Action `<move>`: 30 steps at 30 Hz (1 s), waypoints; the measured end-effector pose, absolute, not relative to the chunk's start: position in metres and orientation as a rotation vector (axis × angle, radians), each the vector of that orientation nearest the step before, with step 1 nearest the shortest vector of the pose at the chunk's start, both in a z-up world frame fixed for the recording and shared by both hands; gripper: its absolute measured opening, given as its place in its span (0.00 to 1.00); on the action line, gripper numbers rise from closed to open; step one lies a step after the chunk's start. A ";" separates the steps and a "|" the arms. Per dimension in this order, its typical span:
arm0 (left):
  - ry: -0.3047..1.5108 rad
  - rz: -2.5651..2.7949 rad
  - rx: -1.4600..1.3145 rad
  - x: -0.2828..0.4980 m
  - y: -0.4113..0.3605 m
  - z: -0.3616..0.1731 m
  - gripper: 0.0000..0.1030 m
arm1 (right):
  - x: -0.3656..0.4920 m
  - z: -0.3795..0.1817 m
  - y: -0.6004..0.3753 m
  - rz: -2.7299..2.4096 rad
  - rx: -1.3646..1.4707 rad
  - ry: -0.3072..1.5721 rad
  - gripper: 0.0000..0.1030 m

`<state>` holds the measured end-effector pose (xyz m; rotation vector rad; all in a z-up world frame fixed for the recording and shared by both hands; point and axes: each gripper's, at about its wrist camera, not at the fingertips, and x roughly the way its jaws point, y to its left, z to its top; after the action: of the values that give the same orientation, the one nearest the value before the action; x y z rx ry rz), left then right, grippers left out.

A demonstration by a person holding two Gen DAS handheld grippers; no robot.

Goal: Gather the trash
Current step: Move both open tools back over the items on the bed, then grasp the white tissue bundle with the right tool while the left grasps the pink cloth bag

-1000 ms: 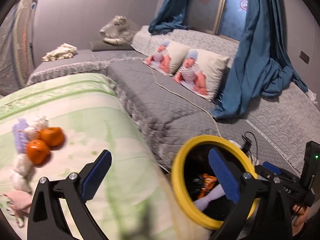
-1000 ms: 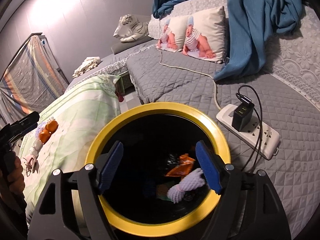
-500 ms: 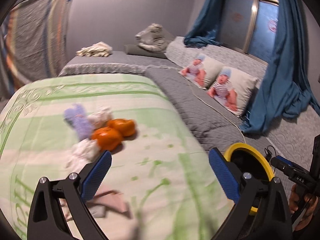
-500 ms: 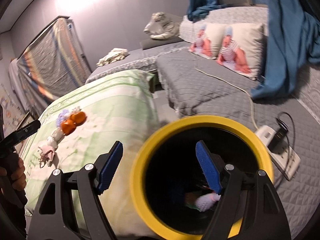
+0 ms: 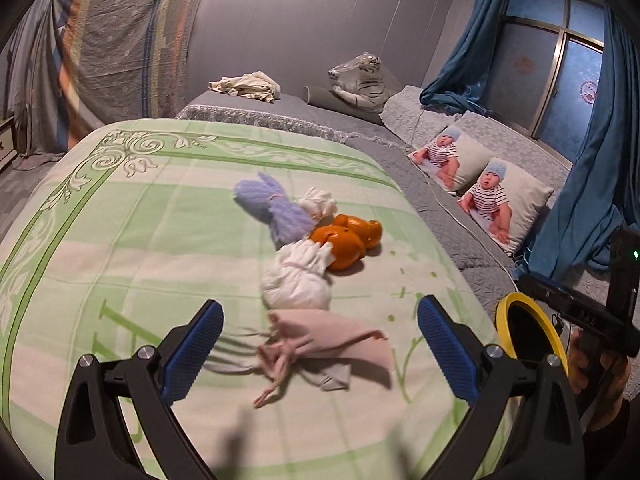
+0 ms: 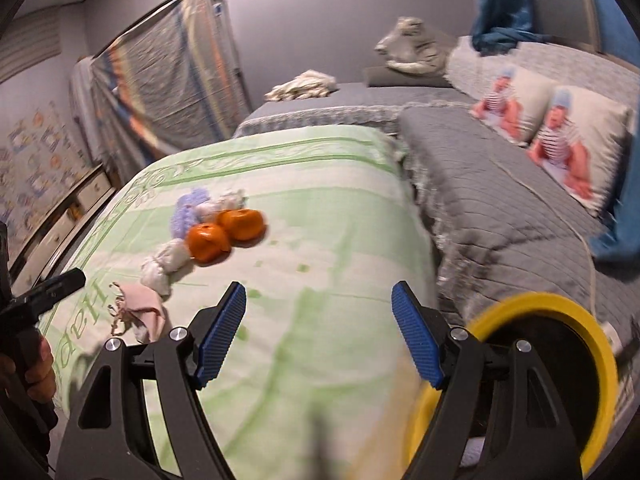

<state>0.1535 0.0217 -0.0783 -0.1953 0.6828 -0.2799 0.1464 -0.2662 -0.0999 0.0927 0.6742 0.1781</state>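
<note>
Both grippers have swung away from the yellow-rimmed black trash bin and back over the green-and-cream patterned bedspread. A second ago the bin's mouth filled the space between the right jaws; now it sits off to their right and below, only its rim and dark inside showing. I judge a drop finished and the next pick-up beginning.

The left gripper has its blue-padded jaws spread wide with nothing between the pads. Nearest, just ahead of them and roughly centred in the gap, lies a crumpled pale pink cloth scrap with loose strings — the likeliest next piece. Just beyond it sits a white knotted fabric bundle, which touches the nearer of two orange tangerine-like pieces. Farther still is a lilac yarn tuft beside a small white wad.

The right gripper is likewise spread and empty — bare bedspread lies between its pads. From there the same litter sits ahead and to the left of the jaws, the pink scrap nearest its left jaw and the orange pieces beyond.

Far off are the grey quilted mattress and two baby-print pillows.
</note>
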 end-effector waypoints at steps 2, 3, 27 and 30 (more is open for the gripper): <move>0.695 -0.276 -0.193 0.152 0.027 -0.086 0.91 | 0.159 -0.102 -0.253 0.212 0.084 0.686 0.69; 0.702 -0.276 -0.194 0.152 0.029 -0.089 0.91 | 0.165 -0.104 -0.247 0.226 0.078 0.692 0.69; 0.789 -0.335 -0.239 0.183 0.027 -0.120 0.91 | 0.349 -0.113 -0.130 0.471 0.110 0.928 0.57; 0.794 -0.334 -0.225 0.186 0.024 -0.122 0.91 | 0.369 -0.121 -0.125 0.452 0.115 0.962 0.56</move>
<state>0.1861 0.0243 -0.1223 -0.2247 0.7941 -0.3343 0.3689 -0.1250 -0.1208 0.1152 0.9622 0.4521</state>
